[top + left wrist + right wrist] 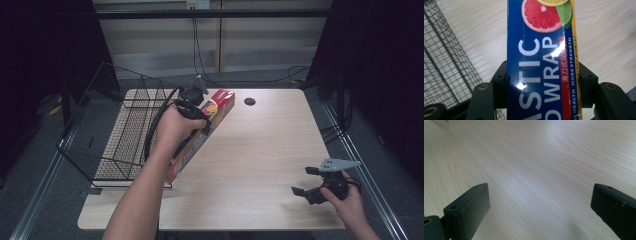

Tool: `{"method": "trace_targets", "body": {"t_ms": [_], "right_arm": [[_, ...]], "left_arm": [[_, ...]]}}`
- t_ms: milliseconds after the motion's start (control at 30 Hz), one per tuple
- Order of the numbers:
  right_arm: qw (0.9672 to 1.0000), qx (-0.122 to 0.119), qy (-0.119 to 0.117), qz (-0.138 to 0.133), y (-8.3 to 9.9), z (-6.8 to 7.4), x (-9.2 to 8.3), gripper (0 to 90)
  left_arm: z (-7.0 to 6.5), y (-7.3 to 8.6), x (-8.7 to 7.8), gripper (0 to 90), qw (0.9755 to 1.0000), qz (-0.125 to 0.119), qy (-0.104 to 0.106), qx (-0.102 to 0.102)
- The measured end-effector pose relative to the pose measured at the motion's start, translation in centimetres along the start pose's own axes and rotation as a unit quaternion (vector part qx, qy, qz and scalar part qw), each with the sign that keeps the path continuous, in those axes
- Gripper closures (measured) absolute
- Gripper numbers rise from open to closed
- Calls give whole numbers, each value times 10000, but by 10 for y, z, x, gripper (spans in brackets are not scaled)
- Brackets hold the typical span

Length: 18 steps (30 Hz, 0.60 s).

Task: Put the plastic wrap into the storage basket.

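A long plastic wrap box (210,122), blue and red with citrus fruit printed on it, hangs tilted above the table's left half, beside the wire basket. My left gripper (200,120) is shut on the box about midway along it. In the left gripper view the plastic wrap box (541,62) runs up between the two black jaws, which press on both its sides. My right gripper (306,181) rests low over the table near the front right corner, its jaws wide apart with nothing between them. The right gripper view shows bare wood between the right gripper's fingertips (540,202).
A black wire basket (107,130) stands on the left part of the table and overhangs its left edge. A round black cable hole (249,101) sits near the far edge. The light wooden table (260,150) spreads between the two hands.
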State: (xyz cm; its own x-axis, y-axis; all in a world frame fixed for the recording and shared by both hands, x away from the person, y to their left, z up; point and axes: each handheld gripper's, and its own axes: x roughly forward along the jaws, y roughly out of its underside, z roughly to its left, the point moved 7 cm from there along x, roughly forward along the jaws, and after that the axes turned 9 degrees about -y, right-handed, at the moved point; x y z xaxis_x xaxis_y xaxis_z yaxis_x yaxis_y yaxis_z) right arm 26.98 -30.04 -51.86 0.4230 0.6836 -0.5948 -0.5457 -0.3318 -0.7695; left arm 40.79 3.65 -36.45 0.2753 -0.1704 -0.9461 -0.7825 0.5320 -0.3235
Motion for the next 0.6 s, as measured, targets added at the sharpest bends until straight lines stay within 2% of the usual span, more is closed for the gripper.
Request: {"method": "trace_targets", "body": {"t_ms": [267, 400, 467, 500, 600], "right_arm": [[10000, -15, -11, 1, 0, 0, 1, 17], [10000, -36, 5, -4, 0, 0, 1, 17], [10000, -39, 25, -2, 0, 0, 2, 17], [10000, -32, 21, -6, 0, 0, 2, 17], [10000, -33, 23, -8, 0, 0, 2, 17]], "left_arm": [[16, 4, -9, 426, 9998, 37, -125, -121], [23, 5, -14, 425, 9997, -26, -123, -231], [27, 6, -16, 425, 9993, 0, -194, -313], [30, 7, -18, 425, 9994, 38, -198, -267], [36, 8, -21, 425, 9989, 3, -254, -382]]}}
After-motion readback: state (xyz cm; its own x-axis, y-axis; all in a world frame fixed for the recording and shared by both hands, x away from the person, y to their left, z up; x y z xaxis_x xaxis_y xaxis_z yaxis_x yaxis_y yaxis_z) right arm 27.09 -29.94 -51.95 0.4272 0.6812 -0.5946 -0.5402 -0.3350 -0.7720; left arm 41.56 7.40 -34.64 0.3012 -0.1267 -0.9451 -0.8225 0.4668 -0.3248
